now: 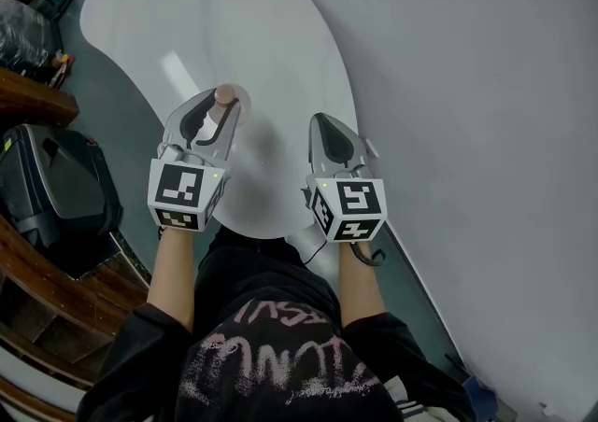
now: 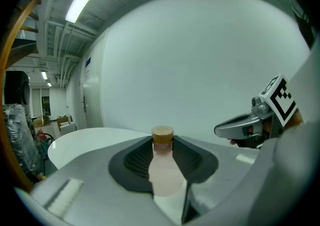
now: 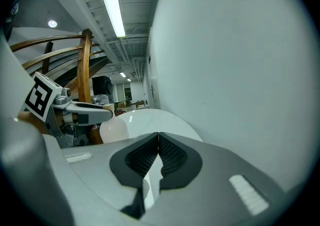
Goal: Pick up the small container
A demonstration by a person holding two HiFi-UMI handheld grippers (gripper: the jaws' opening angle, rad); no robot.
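The left claw [image 2: 162, 141] is clamped on the small container [image 2: 164, 172], a frosted pale-pink bottle with a round tan cap [image 2: 162, 132]. It is pinched between ribbed black pads [image 2: 136, 159] over the glossy white, curve-edged bench [image 1: 187, 19]. Alongside, the right claw [image 3: 158, 142] is closed tip to tip, empty.
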